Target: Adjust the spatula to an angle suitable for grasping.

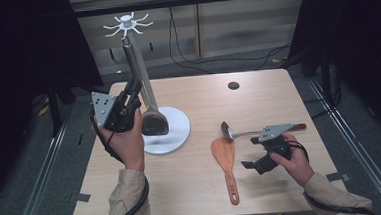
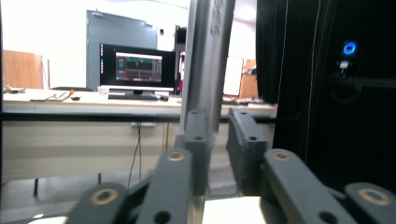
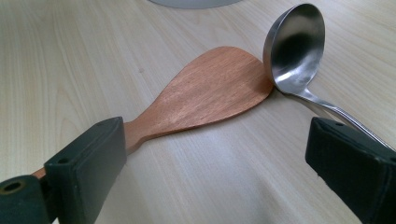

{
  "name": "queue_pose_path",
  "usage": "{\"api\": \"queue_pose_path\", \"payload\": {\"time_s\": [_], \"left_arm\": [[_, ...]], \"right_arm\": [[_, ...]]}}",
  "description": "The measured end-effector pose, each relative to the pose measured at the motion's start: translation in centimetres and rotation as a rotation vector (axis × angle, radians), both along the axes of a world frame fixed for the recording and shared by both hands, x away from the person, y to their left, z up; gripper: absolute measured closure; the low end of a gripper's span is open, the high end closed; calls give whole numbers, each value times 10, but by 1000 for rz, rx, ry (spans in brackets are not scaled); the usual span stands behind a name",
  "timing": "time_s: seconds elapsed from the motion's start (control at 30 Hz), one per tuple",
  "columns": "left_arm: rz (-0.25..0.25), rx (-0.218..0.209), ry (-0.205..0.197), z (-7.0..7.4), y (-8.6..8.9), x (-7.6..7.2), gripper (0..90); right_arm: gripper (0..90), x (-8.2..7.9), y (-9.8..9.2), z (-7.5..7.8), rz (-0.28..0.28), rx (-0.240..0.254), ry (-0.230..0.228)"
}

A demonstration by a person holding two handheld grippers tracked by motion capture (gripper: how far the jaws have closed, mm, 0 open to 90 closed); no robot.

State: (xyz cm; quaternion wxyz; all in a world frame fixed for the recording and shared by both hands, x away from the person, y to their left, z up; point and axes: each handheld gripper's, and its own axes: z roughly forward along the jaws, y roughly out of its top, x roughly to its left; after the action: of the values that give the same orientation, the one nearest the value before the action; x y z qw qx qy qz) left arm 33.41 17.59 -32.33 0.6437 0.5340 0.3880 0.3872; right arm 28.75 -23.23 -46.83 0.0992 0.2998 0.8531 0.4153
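The two black jaws of the right gripper [image 3: 215, 172] stand wide apart, holding nothing. Between them, a little ahead, lies the flat brown wooden spatula [image 3: 205, 93]; its handle end is hidden behind the one jaw. The shiny steel ladle [image 3: 294, 46] touches the spatula blade, and its handle is cut off behind the other jaw. Bare light wooden table [image 3: 70, 60] is free on the spatula side.

The left gripper [image 2: 219, 140] has its jaws nearly closed around a long grey metal handle [image 2: 208, 56], whose top is cut off. Writing on the handle is too blurred to read. In the high view its dark utensil head [image 1: 154, 123] rests on the round white base [image 1: 177, 133] of the hook stand.
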Motion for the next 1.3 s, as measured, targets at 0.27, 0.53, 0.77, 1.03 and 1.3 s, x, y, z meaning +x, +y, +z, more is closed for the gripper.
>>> {"api": "queue_pose_path", "payload": {"time_s": [0.27,0.53,0.77,1.03,1.3], "left_arm": [[-15,-39,-62,15,-2,-2,900],[-33,-31,-112,35,-8,1,900],[-40,-34,-131,47,-14,3,900],[-46,-35,-144,58,-20,8,900],[-50,-50,-150,68,-21,13,900]], "right_arm": [[43,0,0,0,2,2,-5],[43,0,0,1,2,4,-8],[43,0,-1,1,-1,6,-7],[43,0,-1,1,-2,11,-4],[43,0,-1,1,0,13,-6]]}}
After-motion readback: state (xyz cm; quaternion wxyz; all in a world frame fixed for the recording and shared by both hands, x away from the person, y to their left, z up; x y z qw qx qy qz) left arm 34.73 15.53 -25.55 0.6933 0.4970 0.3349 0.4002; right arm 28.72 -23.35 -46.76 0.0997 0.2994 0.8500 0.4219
